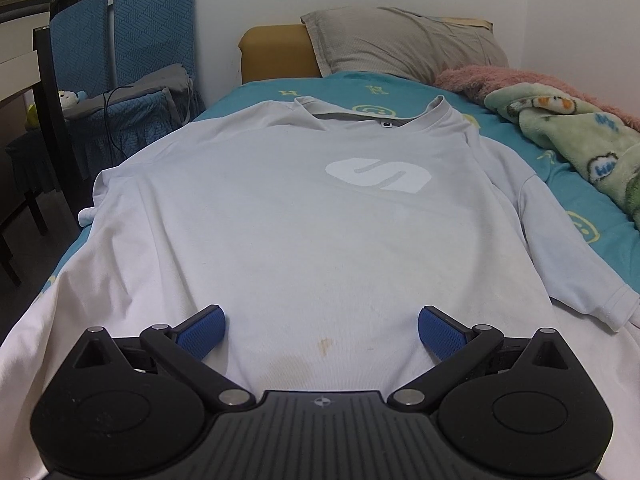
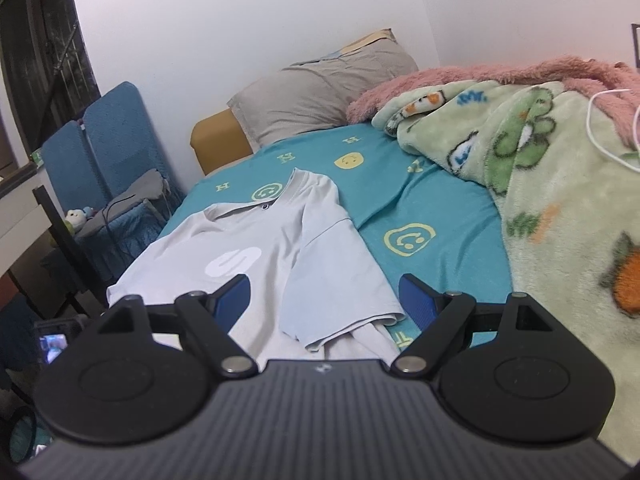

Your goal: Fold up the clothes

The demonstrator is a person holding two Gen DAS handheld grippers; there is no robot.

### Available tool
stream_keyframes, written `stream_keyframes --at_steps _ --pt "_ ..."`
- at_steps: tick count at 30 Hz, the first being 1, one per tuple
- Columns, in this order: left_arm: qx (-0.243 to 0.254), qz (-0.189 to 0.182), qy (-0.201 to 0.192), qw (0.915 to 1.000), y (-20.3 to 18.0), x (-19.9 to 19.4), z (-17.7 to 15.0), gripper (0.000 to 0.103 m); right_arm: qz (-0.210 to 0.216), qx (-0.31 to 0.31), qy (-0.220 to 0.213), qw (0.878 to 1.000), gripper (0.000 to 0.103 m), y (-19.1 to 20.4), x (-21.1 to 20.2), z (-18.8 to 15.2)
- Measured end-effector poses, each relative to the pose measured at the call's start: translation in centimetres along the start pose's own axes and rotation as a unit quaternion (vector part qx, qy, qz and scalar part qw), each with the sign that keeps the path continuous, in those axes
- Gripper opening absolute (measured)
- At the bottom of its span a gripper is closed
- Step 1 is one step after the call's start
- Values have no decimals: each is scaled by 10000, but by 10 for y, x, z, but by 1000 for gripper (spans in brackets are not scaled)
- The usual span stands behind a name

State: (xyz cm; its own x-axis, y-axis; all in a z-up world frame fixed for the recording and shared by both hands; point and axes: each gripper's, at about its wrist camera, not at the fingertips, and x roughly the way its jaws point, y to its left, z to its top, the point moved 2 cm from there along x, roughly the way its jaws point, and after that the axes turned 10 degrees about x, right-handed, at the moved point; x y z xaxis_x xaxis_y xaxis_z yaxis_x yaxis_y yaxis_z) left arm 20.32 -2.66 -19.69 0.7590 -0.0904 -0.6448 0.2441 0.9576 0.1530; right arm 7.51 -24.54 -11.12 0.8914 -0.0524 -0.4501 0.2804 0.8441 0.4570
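A white T-shirt (image 1: 304,220) with a pale chest logo lies spread flat, front up, on the teal bed sheet (image 1: 568,184), collar toward the pillow. My left gripper (image 1: 322,330) is open and empty, just above the shirt's lower hem area, where a small stain shows. In the right wrist view the same shirt (image 2: 260,256) lies left of centre, its right sleeve (image 2: 344,292) spread out. My right gripper (image 2: 324,300) is open and empty, hovering above that sleeve and the shirt's right side.
A grey pillow (image 1: 400,40) lies at the bed's head. A green and pink fleece blanket (image 2: 540,184) is heaped on the bed's right side. Blue-covered chairs (image 1: 120,48) with a small toy stand left of the bed by a table.
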Motion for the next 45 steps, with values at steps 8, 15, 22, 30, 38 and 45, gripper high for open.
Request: stream_keyframes --at_steps 8,15,22,30,38,45 --pt "1 1 1 10000 0 0 0 103 -21 -90 -86 9999 83 6 -14 -1" --pt "2 5 -1 10000 -1 0 0 103 -6 -168 -41 9998 83 10 -12 -4" --pt "3 7 -2 10000 -1 0 0 103 -1 -148 -17 9999 83 9 -10 -5" --pt "2 10 -3 10000 -2 0 0 103 14 -162 9 9999 83 11 -8 -7" --pt "3 10 -4 10000 -2 0 0 103 26 -88 41 9999 83 10 -8 -7" --pt "3 10 -4 10000 -2 0 0 103 18 -85 37 10000 83 9 -8 -7"
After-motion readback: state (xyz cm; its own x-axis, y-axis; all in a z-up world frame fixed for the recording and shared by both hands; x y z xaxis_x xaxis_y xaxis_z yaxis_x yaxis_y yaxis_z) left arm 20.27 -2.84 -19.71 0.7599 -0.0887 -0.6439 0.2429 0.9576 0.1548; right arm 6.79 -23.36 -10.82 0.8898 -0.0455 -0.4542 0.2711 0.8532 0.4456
